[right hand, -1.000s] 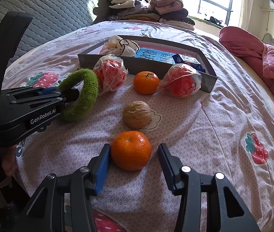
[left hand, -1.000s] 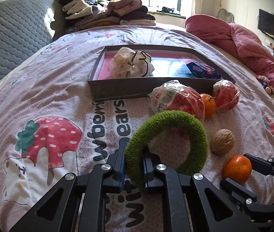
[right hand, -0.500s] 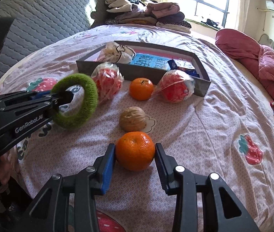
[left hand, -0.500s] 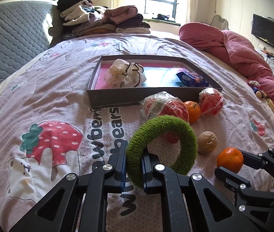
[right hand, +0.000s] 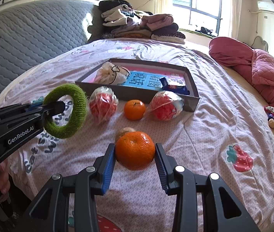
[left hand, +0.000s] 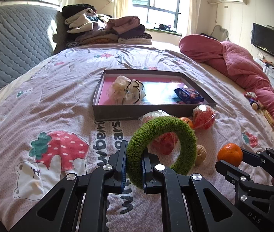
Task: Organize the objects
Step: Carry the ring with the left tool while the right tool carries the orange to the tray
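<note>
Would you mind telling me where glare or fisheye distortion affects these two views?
Left wrist view: sunlight washes out the tray floor and the window is overexposed. Right wrist view: the bedspread bulges like a dome and the corners vignette black.

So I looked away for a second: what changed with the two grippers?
The right gripper closed on the near orange and lifted it off the bedspread. The left gripper kept its grip on the green ring, raising it. The box, walnut and other fruit stayed put.
</note>
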A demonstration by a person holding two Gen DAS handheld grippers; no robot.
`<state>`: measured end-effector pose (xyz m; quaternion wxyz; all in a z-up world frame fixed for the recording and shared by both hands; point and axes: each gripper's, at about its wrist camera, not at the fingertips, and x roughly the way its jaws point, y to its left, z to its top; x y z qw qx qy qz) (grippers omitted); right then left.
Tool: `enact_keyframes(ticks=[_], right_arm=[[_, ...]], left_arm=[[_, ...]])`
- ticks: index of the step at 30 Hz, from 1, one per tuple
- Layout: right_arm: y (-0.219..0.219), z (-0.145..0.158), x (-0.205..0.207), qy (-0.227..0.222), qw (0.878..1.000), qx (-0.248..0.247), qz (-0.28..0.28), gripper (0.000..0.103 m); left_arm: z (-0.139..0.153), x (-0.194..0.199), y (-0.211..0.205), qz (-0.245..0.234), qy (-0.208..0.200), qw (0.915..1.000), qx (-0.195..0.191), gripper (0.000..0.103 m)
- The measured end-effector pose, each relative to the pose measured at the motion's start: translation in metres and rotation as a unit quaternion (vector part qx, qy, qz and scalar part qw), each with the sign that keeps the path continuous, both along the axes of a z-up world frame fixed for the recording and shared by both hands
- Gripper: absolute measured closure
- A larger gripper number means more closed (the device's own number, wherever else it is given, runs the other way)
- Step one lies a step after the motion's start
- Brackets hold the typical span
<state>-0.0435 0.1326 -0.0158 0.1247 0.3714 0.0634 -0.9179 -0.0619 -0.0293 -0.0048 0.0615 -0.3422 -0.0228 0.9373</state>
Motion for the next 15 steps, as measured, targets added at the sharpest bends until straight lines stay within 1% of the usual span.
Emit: enact_keyframes(ticks=[7,15], right_arm=[[0.002,0.008,-0.006,0.008,1.000,-0.007,-0.007,0.062],[0.002,0.025,-0.024,0.029,0.999,-0.013,-0.012,0.062]], left_arm=[[0.006,-0.005,0.001,0.001,0.009,1.0000,0.001,0.091],[0.015,-0.014,0.007,-0.006,0.023,0.9997,-0.001,0.091]])
